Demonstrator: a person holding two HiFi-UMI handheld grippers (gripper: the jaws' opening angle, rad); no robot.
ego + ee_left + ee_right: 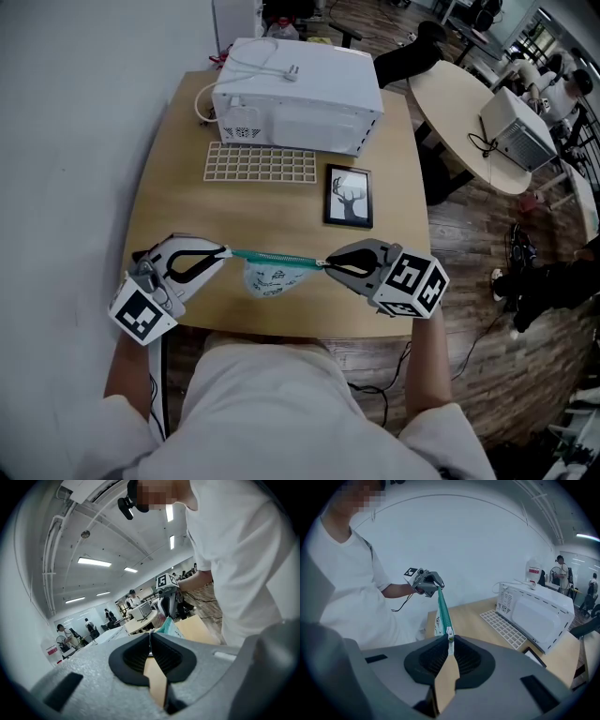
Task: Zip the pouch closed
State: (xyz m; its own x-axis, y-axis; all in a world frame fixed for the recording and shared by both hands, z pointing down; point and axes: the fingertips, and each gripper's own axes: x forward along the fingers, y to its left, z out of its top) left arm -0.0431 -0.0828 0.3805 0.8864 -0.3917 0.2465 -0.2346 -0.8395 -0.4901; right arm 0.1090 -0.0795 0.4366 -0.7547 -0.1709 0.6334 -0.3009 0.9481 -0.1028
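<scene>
A small white pouch (272, 277) with a teal zipper (277, 257) hangs stretched between my two grippers, above the front of the wooden table (178, 187). My left gripper (225, 251) is shut on the pouch's left end. In the left gripper view its jaws (150, 635) are pressed together, with the pouch (168, 626) just past them. My right gripper (325, 264) is shut on the zipper pull (449, 638) at the right end. The zipper (442, 609) runs taut from there to the left gripper (426, 584). The teeth look closed along its length.
A white microwave (300, 94) stands at the back of the table. In front of it lie a white grid tray (261, 165) and a framed deer picture (349, 197). A round table (469, 122) with a box stands to the right. A wall is at the left.
</scene>
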